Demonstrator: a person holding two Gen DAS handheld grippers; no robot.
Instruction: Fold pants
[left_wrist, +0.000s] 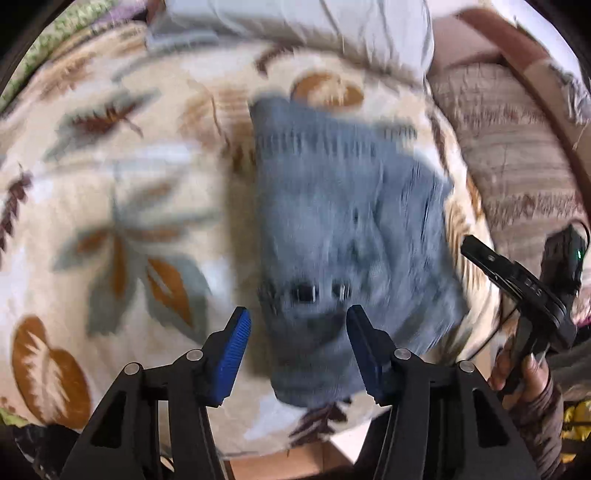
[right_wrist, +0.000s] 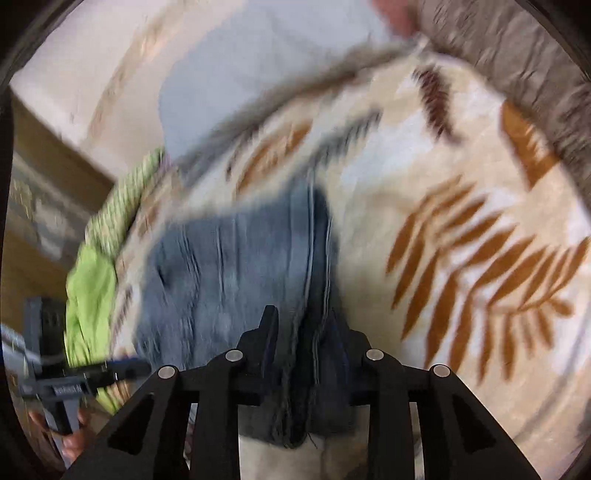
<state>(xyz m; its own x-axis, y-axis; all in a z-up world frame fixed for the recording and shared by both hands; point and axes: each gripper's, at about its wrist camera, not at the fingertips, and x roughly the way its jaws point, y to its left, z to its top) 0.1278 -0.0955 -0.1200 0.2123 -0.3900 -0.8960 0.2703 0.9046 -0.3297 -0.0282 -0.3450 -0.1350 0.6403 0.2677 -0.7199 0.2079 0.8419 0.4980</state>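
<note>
The blue denim pants (left_wrist: 332, 221) lie folded into a thick block on a cream blanket with a leaf print (left_wrist: 129, 177). My left gripper (left_wrist: 295, 317) hangs just above the block's near end, its blue pads wide apart and holding nothing. In the right wrist view a bunched edge of the pants (right_wrist: 229, 266) fills the gap between the black fingers of my right gripper (right_wrist: 306, 325), which is shut on it. The right gripper (left_wrist: 469, 247) also shows in the left wrist view, beside the pants' right edge and held by a hand (left_wrist: 524, 373). Both views are blurred.
A pale grey cloth (left_wrist: 295, 26) lies at the blanket's far side. A brown striped fabric (left_wrist: 509, 155) borders the blanket on the right. A bright green cloth (right_wrist: 92, 288) sits at the bed's edge, near the left gripper (right_wrist: 129, 367) in the right wrist view.
</note>
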